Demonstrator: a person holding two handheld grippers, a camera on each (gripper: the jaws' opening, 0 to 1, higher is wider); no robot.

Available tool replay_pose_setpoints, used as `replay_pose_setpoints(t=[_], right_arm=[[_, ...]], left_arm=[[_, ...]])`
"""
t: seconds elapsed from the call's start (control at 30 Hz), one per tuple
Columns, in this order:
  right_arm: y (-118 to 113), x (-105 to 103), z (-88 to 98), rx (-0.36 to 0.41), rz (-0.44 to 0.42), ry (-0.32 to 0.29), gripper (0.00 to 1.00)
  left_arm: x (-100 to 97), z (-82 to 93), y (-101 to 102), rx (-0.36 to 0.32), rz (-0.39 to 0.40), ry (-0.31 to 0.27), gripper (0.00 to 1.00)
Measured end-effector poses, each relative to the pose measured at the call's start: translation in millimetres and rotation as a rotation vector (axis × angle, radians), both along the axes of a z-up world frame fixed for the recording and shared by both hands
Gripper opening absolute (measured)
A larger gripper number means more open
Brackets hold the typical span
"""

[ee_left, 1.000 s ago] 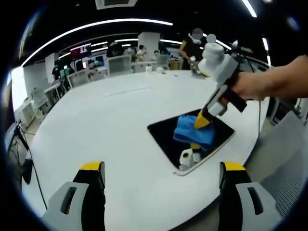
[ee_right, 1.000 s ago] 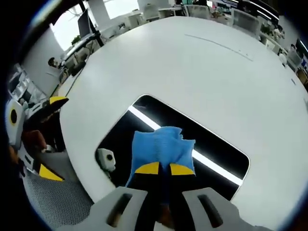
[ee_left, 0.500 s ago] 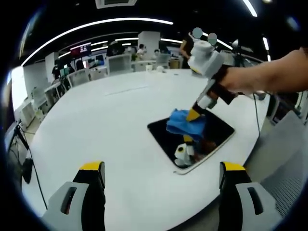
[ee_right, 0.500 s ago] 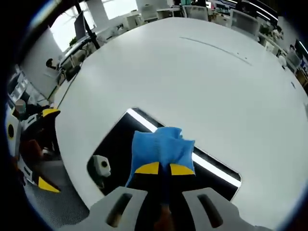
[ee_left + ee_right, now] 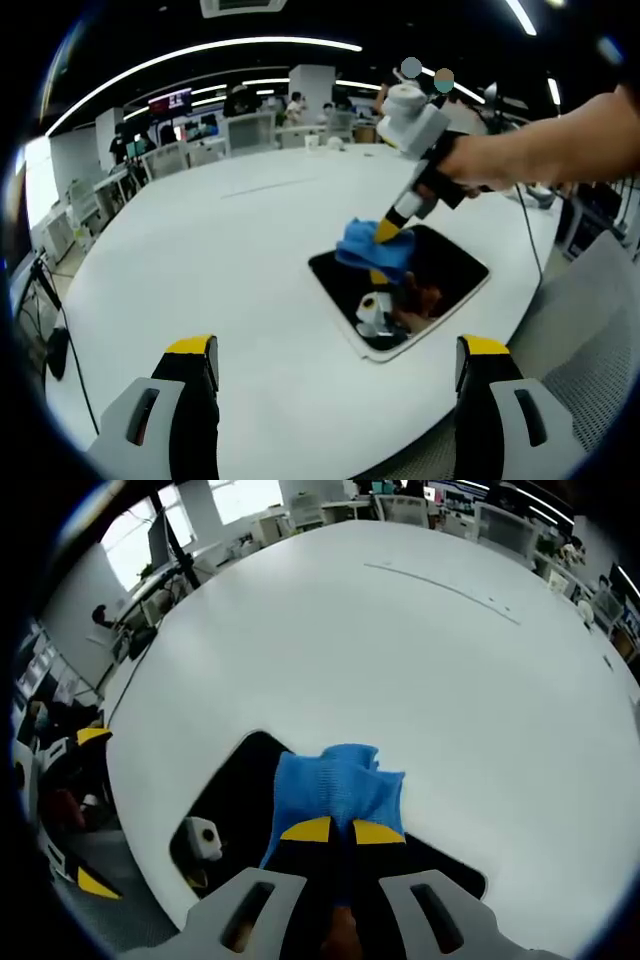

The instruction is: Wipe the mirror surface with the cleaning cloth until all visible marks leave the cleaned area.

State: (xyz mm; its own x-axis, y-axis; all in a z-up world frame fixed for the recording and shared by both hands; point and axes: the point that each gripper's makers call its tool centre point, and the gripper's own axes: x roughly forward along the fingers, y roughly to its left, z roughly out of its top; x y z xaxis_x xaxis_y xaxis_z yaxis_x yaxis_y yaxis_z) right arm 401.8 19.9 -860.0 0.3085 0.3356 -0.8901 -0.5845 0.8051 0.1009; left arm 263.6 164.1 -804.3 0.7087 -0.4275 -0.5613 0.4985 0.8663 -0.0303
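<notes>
A dark rectangular mirror (image 5: 440, 275) with a white rim lies flat on the big white table (image 5: 230, 250), near its right edge. My right gripper (image 5: 387, 230) is shut on a blue cleaning cloth (image 5: 365, 248) and presses it onto the mirror's far left part. From the right gripper view the cloth (image 5: 335, 785) bunches in front of the shut yellow tips of the right gripper (image 5: 332, 831), and the mirror (image 5: 235, 785) shows dark to its left. My left gripper (image 5: 335, 365) hangs open over the table's near edge, well short of the mirror, holding nothing.
A person's hand and forearm (image 5: 540, 150) reach in from the right, holding the right gripper. Office desks, chairs and screens (image 5: 180, 125) line the room behind the table. The table edge runs just right of the mirror, with a mesh chair (image 5: 600, 380) beyond it.
The right gripper has slid the cloth across the mirror toward its far left end. The left gripper has stayed put.
</notes>
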Motion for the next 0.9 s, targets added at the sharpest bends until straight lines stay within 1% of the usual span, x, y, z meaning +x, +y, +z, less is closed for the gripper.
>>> replay_pose_setpoints(t=[0.07, 0.13, 0.53, 0.9], right_arm=[[0, 3, -1.0, 0.002, -0.006, 0.002, 0.00], [0, -1, 1.1, 0.003, -0.004, 0.006, 0.00], [0, -7, 4.9, 0.018, 0.009, 0.007, 0.00], [-19, -4, 3.3, 0.009, 0.001, 0.010, 0.00]], left_arm=[[-0.2, 0.6, 0, 0.002, 0.000, -0.001, 0.99], [-0.4, 0.5, 0, 0.003, -0.001, 0.000, 0.99], [-0.1, 1.1, 1, 0.006, 0.005, -0.001, 0.99], [-0.4, 0.5, 0, 0.010, -0.004, 0.001, 0.99]])
